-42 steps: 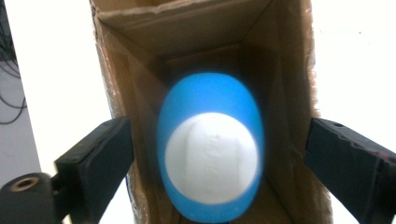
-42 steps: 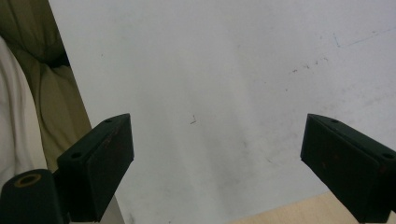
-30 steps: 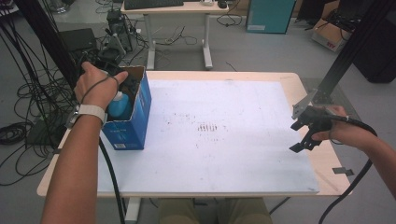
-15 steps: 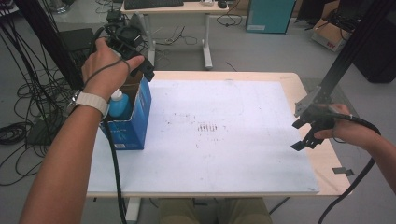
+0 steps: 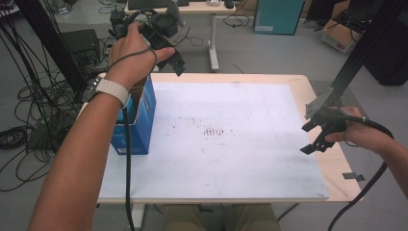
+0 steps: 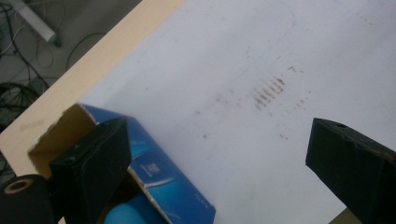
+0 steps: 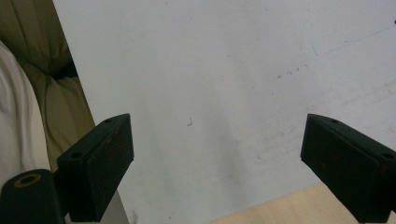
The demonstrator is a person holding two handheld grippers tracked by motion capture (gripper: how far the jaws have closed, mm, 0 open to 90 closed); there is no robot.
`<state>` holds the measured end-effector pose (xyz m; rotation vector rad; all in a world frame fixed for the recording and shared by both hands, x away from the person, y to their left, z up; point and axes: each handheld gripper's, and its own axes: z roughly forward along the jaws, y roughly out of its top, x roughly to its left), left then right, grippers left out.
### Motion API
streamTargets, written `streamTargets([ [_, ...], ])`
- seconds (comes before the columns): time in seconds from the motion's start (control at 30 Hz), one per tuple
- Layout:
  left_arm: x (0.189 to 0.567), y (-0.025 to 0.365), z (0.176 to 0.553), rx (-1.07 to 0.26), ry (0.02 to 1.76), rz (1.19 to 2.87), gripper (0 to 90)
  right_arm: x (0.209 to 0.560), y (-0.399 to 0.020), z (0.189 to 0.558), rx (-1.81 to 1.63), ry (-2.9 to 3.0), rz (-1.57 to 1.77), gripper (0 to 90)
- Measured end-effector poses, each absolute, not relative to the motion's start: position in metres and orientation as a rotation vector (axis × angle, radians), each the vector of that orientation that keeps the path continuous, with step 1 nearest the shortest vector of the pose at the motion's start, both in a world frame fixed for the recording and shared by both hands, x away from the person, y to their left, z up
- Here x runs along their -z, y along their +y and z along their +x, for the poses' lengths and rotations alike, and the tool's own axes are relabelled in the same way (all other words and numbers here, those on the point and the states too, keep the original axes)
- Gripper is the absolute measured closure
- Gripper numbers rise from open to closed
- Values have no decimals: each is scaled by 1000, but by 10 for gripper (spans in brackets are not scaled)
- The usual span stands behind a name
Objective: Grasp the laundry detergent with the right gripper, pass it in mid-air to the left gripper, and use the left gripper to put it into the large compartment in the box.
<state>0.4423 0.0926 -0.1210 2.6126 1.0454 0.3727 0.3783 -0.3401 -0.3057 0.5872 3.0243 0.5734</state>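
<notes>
An open blue cardboard box (image 5: 139,122) stands at the table's left edge. In the left gripper view the blue box (image 6: 163,172) has its top flaps open, and a light blue object (image 6: 122,215) lies inside it. My left gripper (image 5: 169,47) is held high above the box's far end. Its jaws stand wide apart with nothing between them, so the left gripper (image 6: 219,154) is open. My right gripper (image 5: 318,131) hovers low over the table's right edge. Seen over the white sheet, the right gripper (image 7: 217,154) is open and holds nothing.
A white sheet (image 5: 231,139) with dark smudges (image 5: 214,131) at its middle covers most of the wooden table (image 5: 337,168). Cables (image 5: 29,120) lie on the floor to the left, and a desk (image 5: 192,9) stands behind. The person's legs (image 7: 51,84) are at the near edge.
My left gripper has risen out of the blue box and moved up and away from the person. The right gripper has stayed in place.
</notes>
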Motion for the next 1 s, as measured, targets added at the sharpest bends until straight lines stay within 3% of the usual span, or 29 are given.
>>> streamTargets([
  [0.53,139,33,439,-307,706,2740,71,303,-340,379,-575,3016,585,94],
  [1.0,165,4,436,-237,609,2761,71,301,-340,379,-584,3011,585,94],
])
